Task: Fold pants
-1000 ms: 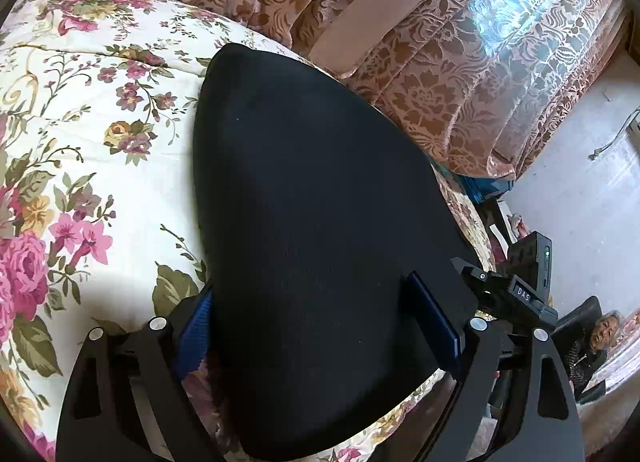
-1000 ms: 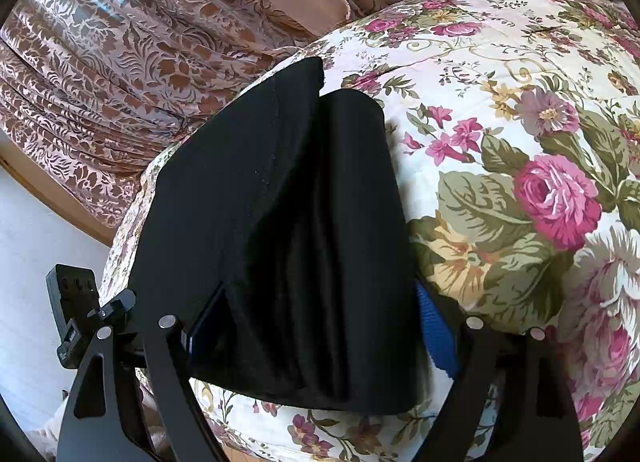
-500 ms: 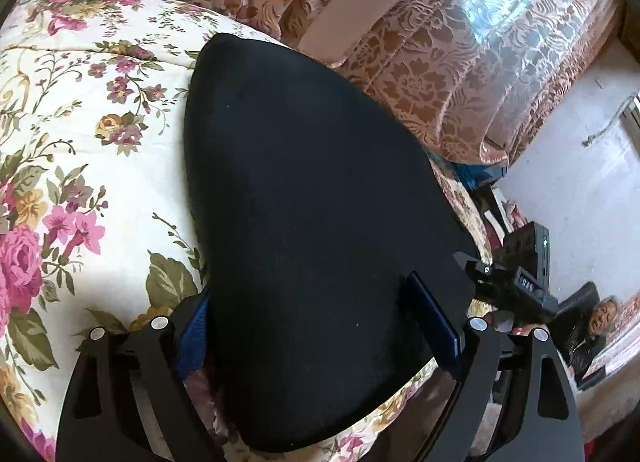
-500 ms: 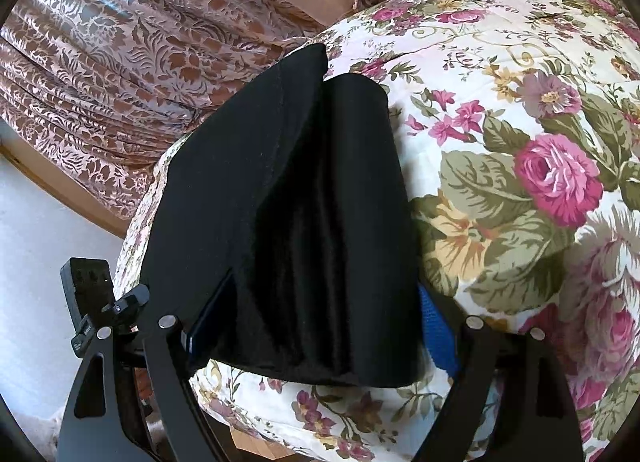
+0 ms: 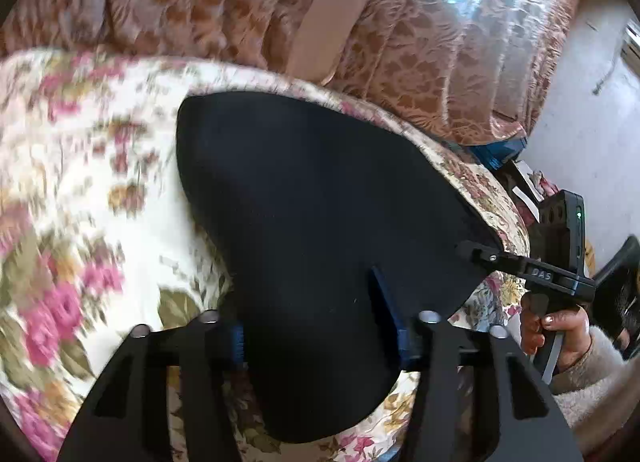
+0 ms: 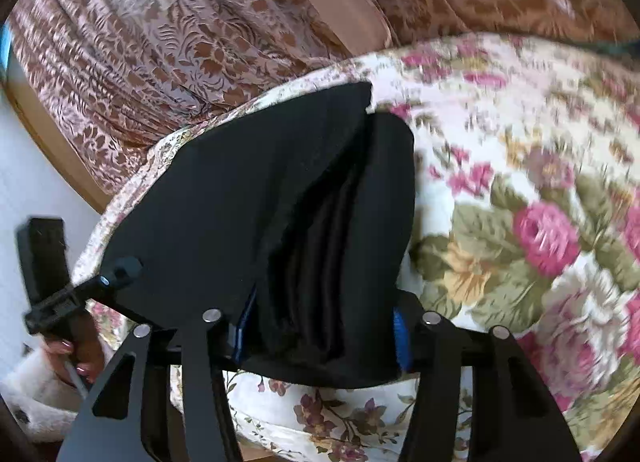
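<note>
My black pants [image 5: 312, 213] lie folded on the bed with the flowery cover [image 5: 80, 189]. My left gripper [image 5: 316, 326] has just been closing, and its blue pads now pinch the near edge of the pants. My right gripper [image 6: 320, 326] has just been closing too, and it squeezes the thick stack of folds at its end of the pants. The pictures are blurry, so I think the near edge is lifted a little, but I can't be sure. Brown patterned curtains [image 6: 160, 41] hang behind the bed.
</note>
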`<state>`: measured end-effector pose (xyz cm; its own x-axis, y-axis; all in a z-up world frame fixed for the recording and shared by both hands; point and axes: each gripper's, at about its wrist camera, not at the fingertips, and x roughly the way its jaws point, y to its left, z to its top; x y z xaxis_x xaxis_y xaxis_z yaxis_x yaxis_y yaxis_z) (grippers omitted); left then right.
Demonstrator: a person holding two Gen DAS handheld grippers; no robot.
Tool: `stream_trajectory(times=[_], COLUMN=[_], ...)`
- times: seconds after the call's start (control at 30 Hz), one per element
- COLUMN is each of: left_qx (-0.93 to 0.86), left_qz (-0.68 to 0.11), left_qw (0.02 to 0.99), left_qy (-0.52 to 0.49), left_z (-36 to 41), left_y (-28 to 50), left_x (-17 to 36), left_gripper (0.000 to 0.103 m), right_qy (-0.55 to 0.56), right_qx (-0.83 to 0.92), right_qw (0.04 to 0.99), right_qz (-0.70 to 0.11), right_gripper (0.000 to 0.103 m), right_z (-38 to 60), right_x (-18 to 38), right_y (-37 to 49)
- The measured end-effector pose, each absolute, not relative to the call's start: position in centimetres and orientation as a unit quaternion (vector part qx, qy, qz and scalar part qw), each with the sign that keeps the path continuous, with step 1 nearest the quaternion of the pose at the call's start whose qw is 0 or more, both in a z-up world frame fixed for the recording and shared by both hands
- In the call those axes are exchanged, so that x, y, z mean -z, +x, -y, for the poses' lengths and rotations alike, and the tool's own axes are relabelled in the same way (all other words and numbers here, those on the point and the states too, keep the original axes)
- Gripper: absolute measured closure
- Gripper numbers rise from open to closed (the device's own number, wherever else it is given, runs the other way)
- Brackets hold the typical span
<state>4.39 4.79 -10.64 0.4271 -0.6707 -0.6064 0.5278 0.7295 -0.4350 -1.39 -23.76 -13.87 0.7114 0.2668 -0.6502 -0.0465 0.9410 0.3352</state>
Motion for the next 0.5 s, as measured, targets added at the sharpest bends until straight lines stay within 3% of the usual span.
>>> stream_trajectory(times=[0.23, 0.5], left_qx=[0.36, 0.331], left_qz=[-0.354, -0.298], left_qw=[0.861, 0.895], left_qy=[-0.053, -0.031], left_z=[-3.7, -2.0], left_y=[5.1, 10.6], left_x=[7.3, 5.4], left_gripper=[0.059, 0.059], right_qy=[0.123, 0.08], right_qx=[-0.075, -0.077], right_qw=[0.936, 0.957], right_qz=[-0.32, -0.27], right_gripper=[0.056, 0.056], right_z=[24.0, 25.1], right_x=[11.9, 10.2], right_y=[-0.1, 8.4])
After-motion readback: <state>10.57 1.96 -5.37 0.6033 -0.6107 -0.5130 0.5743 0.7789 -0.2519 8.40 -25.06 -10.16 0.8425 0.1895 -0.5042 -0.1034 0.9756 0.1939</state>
